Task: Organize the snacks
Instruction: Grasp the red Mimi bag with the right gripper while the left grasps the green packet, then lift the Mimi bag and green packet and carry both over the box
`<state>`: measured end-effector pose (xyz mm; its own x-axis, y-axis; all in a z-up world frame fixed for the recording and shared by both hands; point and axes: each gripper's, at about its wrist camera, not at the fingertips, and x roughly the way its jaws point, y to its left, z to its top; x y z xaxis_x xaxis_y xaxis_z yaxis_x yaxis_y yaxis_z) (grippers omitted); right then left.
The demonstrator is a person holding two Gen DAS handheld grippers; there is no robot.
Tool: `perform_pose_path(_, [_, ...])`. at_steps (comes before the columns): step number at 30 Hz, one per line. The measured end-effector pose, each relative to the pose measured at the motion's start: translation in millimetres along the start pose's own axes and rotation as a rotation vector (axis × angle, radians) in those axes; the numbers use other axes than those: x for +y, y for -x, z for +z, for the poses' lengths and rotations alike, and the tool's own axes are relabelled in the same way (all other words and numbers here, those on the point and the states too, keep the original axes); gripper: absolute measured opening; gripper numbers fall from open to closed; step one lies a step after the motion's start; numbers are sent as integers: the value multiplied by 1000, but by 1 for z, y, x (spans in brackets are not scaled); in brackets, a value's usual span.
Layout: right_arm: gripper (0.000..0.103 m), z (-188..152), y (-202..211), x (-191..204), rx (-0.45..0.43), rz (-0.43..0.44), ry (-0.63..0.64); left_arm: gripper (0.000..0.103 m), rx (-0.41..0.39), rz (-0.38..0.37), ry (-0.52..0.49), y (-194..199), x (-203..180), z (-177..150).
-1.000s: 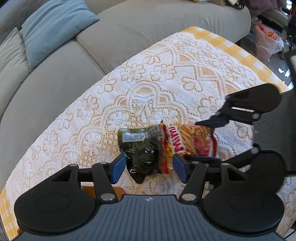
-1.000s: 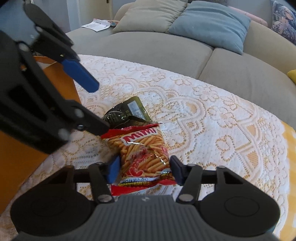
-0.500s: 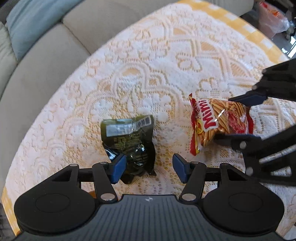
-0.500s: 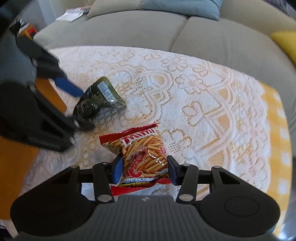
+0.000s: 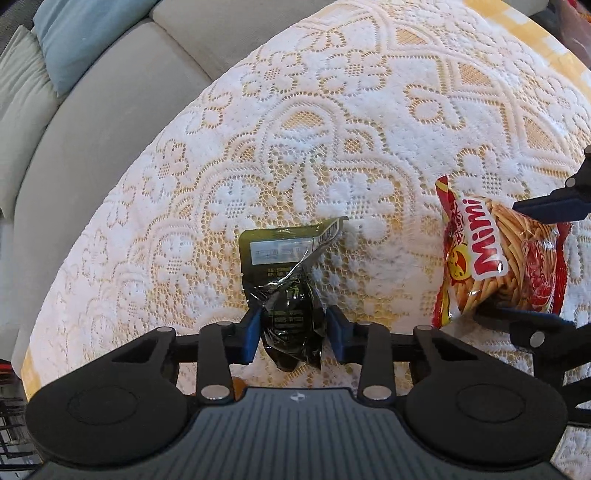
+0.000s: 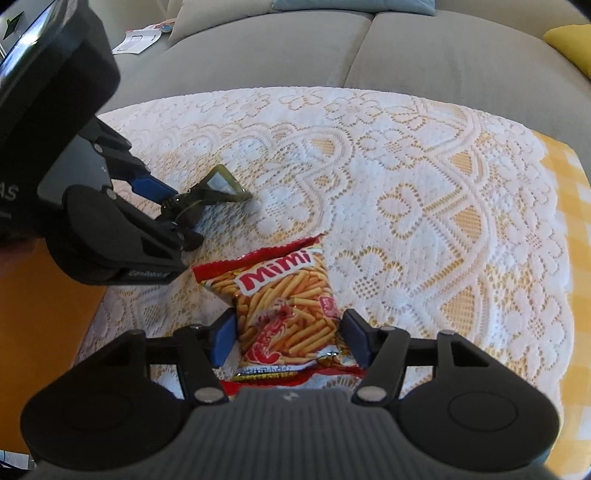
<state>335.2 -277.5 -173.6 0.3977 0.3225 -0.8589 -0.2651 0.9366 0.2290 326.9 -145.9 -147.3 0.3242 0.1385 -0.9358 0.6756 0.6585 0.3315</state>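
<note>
A dark green foil snack packet (image 5: 280, 254) lies on the lace tablecloth (image 5: 369, 110). My left gripper (image 5: 294, 334) points steeply down at it, its jaws closing, and the blue pads (image 5: 253, 332) press on the packet's near end. From the right wrist view that packet (image 6: 221, 184) is pinched in the left gripper (image 6: 173, 210). A red Mimi stick-snack bag (image 6: 284, 288) lies flat to the right. My right gripper (image 6: 290, 341) straddles its lower half with jaws opening, the pads just off the bag's sides. In the left wrist view the bag (image 5: 491, 266) sits between the right gripper's fingers (image 5: 546, 210).
A grey sofa (image 6: 295, 48) curves round the table's far side, with a blue cushion (image 5: 74, 33), a yellow cushion (image 6: 572, 40) and a paper (image 6: 140, 37) on it. An orange surface (image 6: 44, 314) lies at the near left. Yellow checked cloth (image 6: 569, 258) shows beyond the lace at right.
The two packets, overlapping a second ago, now lie apart. My left gripper came down and closed on the green packet. The right gripper's jaws widened around the Mimi bag.
</note>
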Motion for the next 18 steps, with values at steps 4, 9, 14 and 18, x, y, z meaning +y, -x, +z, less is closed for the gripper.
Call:
perform_pose_path(4, [61,-1,-2,4,-6,-21,39,42,-17,2,30,6,1,-4])
perform_pose_path(9, [51,0,0,6,-21,-38,56,42,-83,-52,121,33,8,-14])
perform_pose_path(14, [47,-1,11,16,-37,-65,95,42,-151,-64,158,66,7,-24])
perform_pose_path(18, [47,-6,20,20,-37,-52,82,42,-183,-81,208,93,5,-40])
